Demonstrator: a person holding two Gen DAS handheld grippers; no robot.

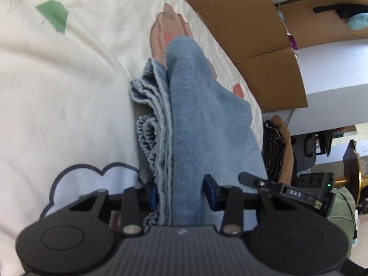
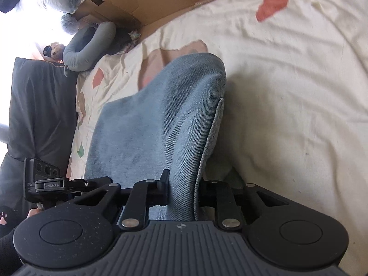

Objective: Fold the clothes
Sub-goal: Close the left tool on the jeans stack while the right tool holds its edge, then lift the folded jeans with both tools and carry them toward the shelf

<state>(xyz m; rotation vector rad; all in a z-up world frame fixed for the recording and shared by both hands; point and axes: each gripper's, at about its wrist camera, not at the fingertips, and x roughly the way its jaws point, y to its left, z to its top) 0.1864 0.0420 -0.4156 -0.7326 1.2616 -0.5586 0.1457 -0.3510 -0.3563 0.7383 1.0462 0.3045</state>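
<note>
Cream bedsheet (image 2: 287, 73) with coloured patches, cardboard panels (image 1: 250, 43) alongside, grey neck pillow (image 2: 89, 46), bright window light

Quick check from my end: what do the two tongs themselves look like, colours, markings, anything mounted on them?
Both are matte black. The left tongs have blue pads, a ribbed grey body flanked by two round discs, silver pivot bolts, and a side module marked "DAS" with a green light. The right tongs share that build; their side module reads "GenRobot.AI" and carries three small lenses.

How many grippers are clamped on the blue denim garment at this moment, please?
2. The left gripper pinches the blue denim garment at its gathered edge; the right gripper pinches another fold of it. Both sets of jaws are shut on the cloth.
</note>
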